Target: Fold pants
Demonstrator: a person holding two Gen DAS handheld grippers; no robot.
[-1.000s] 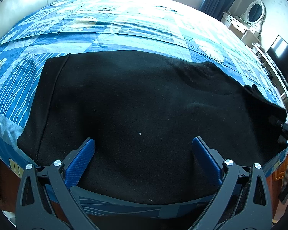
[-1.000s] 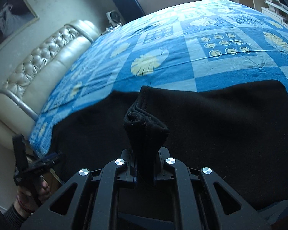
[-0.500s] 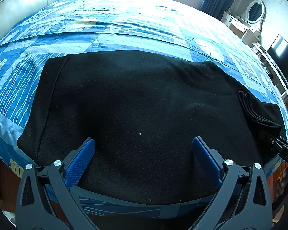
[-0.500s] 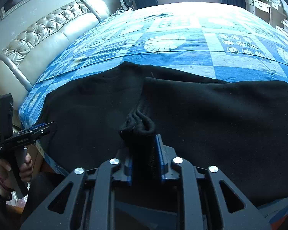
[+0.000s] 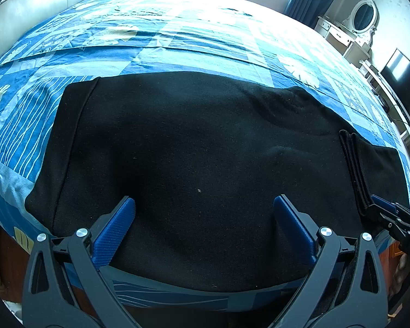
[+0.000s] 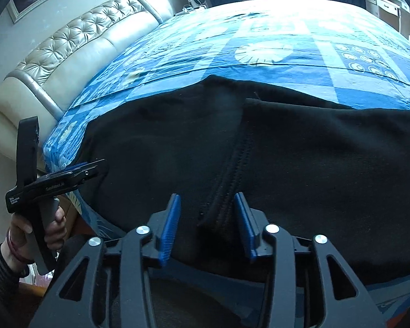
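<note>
Black pants (image 5: pixel 205 150) lie spread flat across the near part of a blue patterned bed (image 5: pixel 177 41). My left gripper (image 5: pixel 203 202) hovers open over the pants by the bed's near edge, with nothing gripped. In the right wrist view the pants (image 6: pixel 328 164) carry a folded-over layer whose thick stitched edge (image 6: pixel 227 180) runs toward me. My right gripper (image 6: pixel 207 196) is opening, with that edge lying between its blue pads (image 6: pixel 172 218), which do not press on it. In the left wrist view the same edge (image 5: pixel 352 169) and my right gripper (image 5: pixel 382 210) sit at the far right.
A padded beige headboard (image 6: pixel 82 46) lines the bed's left side. A white dresser with an oval mirror (image 5: pixel 360 22) and a dark TV (image 5: pixel 404 82) stand beyond the bed. A person's hand (image 6: pixel 52 224) holds my left gripper (image 6: pixel 90 168) at the bed's corner.
My right gripper was shut on a bunched, raised edge of the pants; its jaws have opened and the edge now lies flat. The left gripper has not moved.
</note>
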